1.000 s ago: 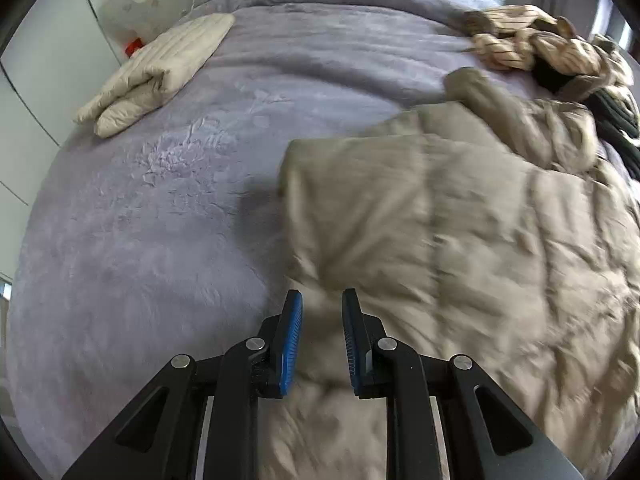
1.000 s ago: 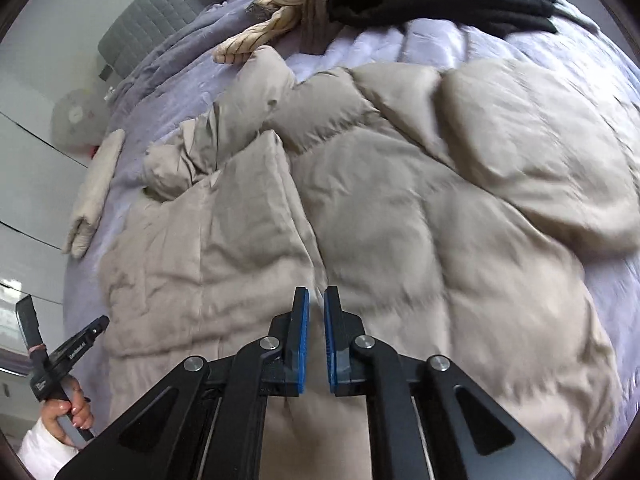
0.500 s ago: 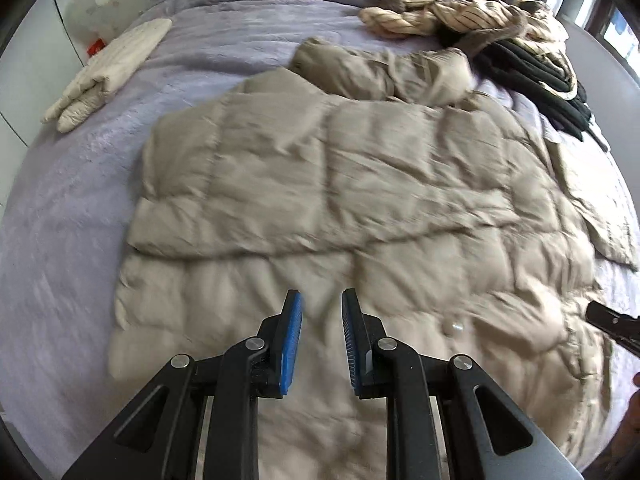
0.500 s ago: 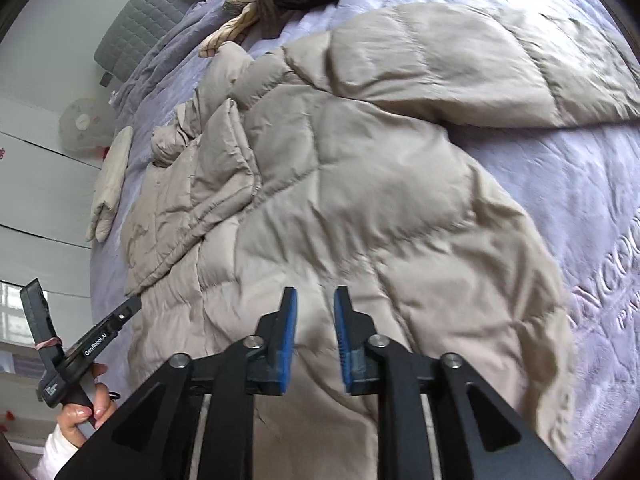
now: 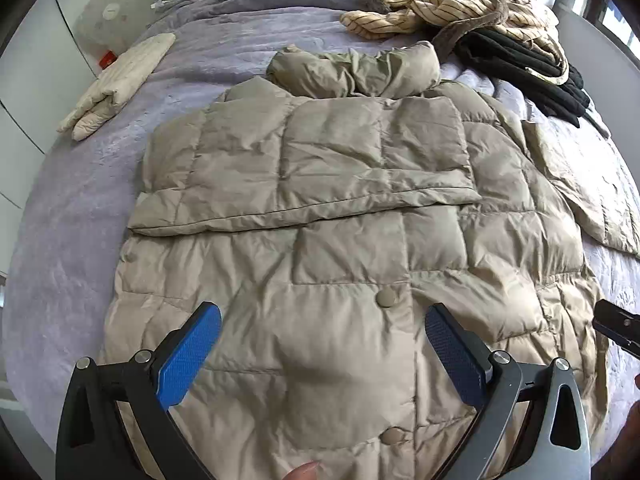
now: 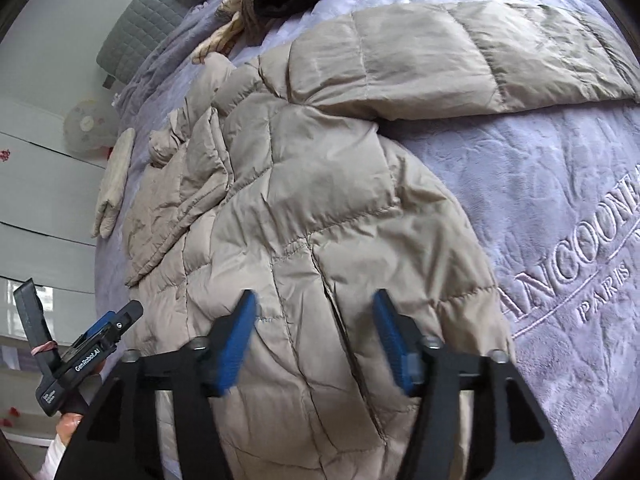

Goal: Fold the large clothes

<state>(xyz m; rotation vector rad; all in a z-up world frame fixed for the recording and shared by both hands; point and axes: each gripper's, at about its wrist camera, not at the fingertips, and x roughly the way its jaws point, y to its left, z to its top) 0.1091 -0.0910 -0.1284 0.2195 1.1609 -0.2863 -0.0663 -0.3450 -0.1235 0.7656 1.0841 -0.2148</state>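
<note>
While both grippers hang over the bed, their blue fingers are spread wide and hold nothing. Between and just past the left gripper (image 5: 322,322) lies the puffy tan coat (image 5: 340,240), front side up, with one sleeve folded across its chest. The right gripper (image 6: 314,312) sits over the coat's edge (the other sleeve stretches away beyond it). Past the coat lie striped clothes (image 5: 440,8) and black clothes (image 5: 520,64) on the purple blanket (image 5: 60,220).

Lilac-covered bed (image 5: 72,248), white wall (image 6: 48,24)
</note>
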